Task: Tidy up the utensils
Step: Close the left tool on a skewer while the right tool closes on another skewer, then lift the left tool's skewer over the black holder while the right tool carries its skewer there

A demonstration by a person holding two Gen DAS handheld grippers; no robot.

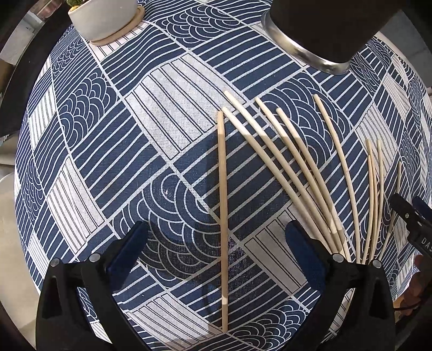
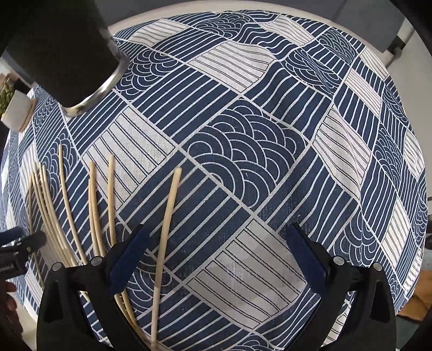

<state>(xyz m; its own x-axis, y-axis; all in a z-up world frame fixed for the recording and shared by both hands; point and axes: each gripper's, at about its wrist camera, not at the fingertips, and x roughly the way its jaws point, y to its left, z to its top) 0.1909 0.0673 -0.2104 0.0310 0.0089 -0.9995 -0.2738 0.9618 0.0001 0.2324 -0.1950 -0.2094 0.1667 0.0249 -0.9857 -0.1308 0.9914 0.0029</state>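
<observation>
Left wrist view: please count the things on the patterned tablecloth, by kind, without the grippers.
Wooden chopsticks: 10 (a few overlap on the right, so this count is less sure)
Black container with a metal rim: 1
White plant pot: 1
Wooden saucer under the pot: 1
Total: 13

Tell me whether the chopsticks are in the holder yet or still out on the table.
Out. The chopsticks lie flat on the patterned tablecloth, none touching the dark holder. Its inside is out of view.

Dark holder (image 1: pixel 324 24) cut off by top edge
</observation>
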